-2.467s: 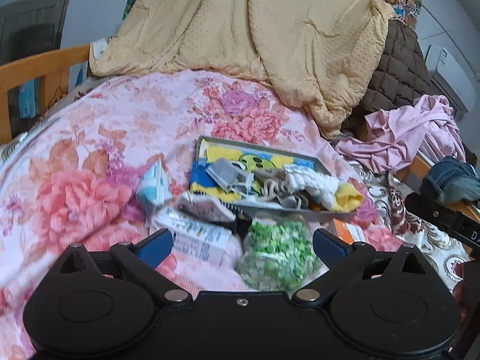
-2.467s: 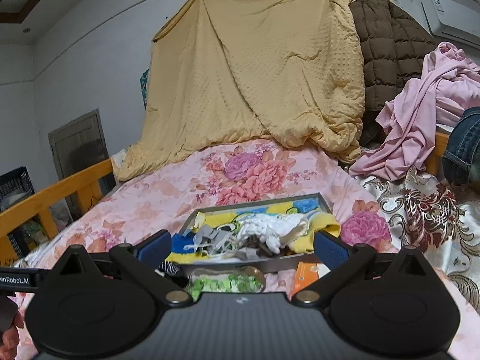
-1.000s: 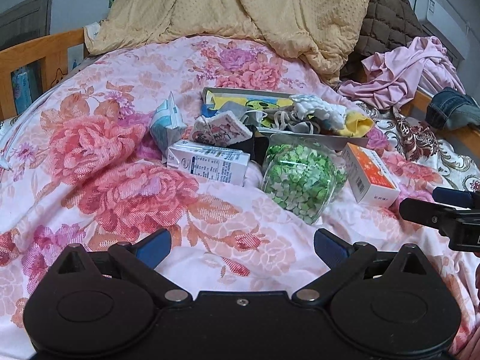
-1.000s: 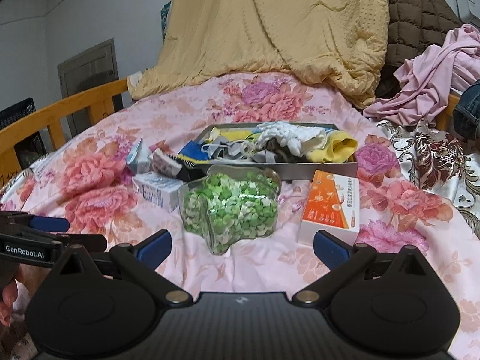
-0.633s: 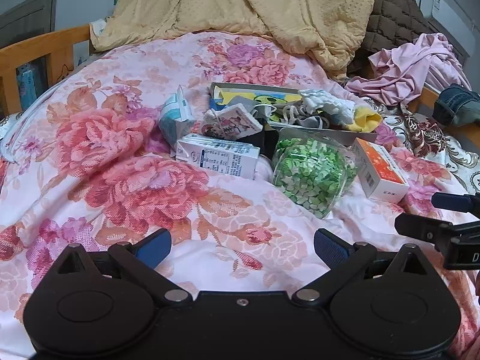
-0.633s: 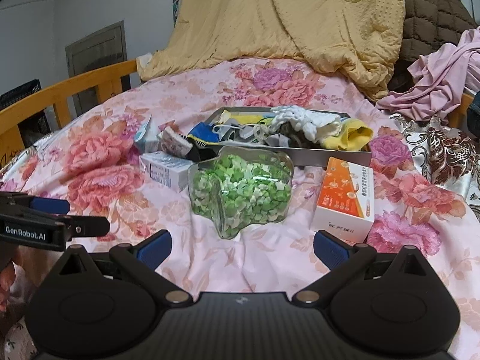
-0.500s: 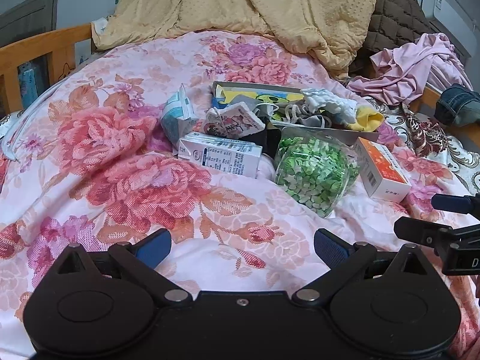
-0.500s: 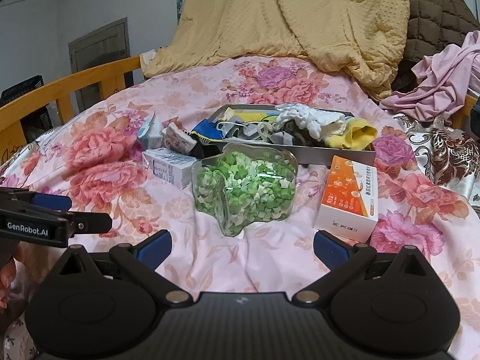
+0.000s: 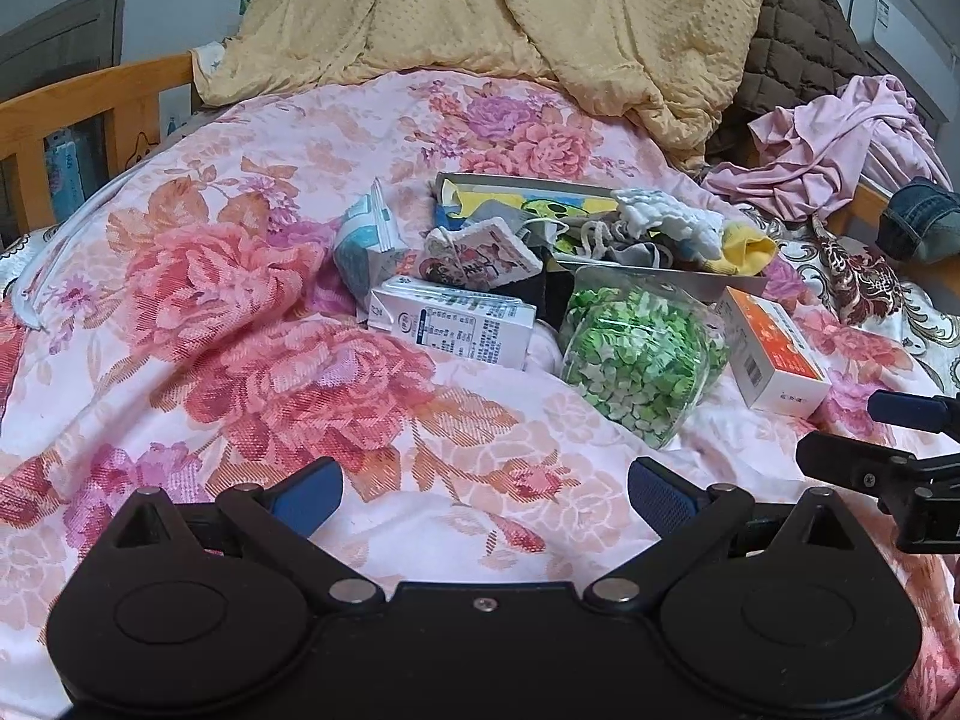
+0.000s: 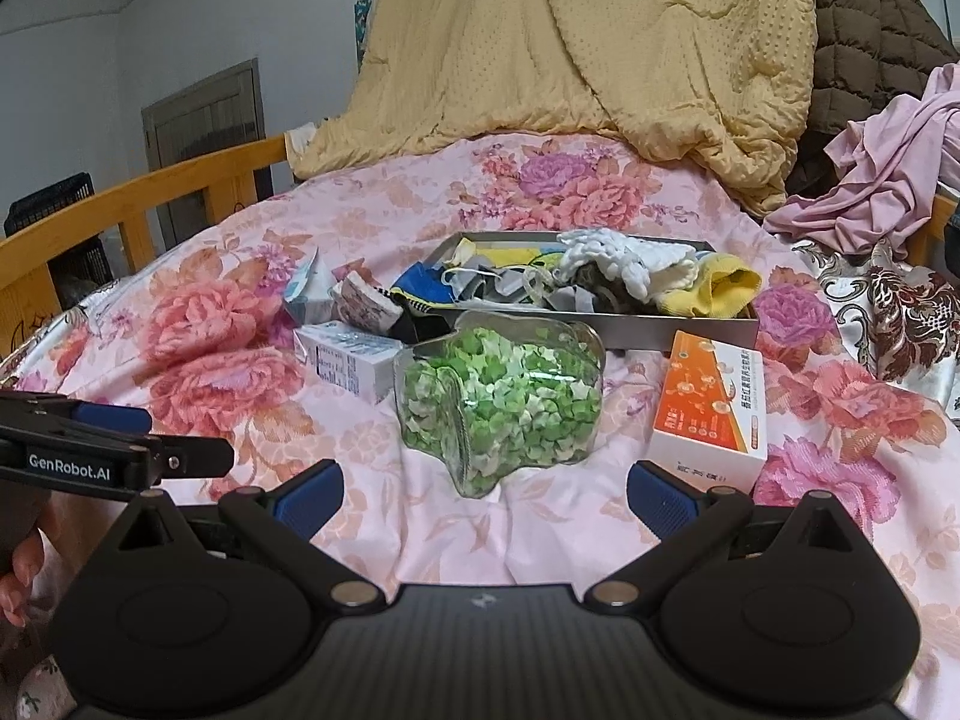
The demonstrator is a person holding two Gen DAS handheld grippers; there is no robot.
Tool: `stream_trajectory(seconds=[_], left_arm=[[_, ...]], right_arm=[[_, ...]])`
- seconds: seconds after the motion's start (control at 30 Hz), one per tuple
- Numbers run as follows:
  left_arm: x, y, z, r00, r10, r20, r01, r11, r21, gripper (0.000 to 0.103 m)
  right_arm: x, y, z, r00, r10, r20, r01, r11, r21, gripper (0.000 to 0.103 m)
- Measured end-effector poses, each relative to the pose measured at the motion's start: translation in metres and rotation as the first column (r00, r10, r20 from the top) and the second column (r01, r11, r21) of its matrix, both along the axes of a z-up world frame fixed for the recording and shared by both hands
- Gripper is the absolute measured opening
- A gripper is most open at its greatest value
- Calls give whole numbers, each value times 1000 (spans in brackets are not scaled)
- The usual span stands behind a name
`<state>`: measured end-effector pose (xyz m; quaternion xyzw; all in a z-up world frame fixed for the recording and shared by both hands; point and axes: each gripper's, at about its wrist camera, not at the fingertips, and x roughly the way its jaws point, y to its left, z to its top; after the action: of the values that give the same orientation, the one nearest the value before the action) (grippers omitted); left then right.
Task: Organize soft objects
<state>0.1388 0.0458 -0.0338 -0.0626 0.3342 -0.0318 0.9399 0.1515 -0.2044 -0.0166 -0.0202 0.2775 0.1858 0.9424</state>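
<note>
Though socks fill the tray (image 10: 708,327), the sock (image 9: 480,255) at its 9 o'clock remains; left gripper (image 9: 485,489) and right gripper (image 10: 485,489) both wide, empty.

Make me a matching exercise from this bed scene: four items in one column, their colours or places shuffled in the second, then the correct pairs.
Items
1. clear jar
2. orange box
3. yellow sock
4. white carton

Descriptions
A. lies left of the jar, printed label facing up
B. hangs over the right end of the grey tray
C. filled with green and white paper bits
D. lies flat on the quilt, right of the jar

Pairs: 1-C, 2-D, 3-B, 4-A
</note>
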Motion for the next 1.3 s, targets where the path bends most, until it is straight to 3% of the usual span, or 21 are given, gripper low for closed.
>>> stream_trajectory(seconds=[0.57, 1.3], left_arm=[[28, 5, 22, 999, 17, 52, -14, 999, -50, 102], [78, 16, 43, 996, 70, 51, -64, 992, -111, 102]], right_arm=[[8, -4, 6, 1000, -16, 20, 15, 998, 68, 103], [65, 14, 22, 992, 44, 115, -46, 999, 12, 103]])
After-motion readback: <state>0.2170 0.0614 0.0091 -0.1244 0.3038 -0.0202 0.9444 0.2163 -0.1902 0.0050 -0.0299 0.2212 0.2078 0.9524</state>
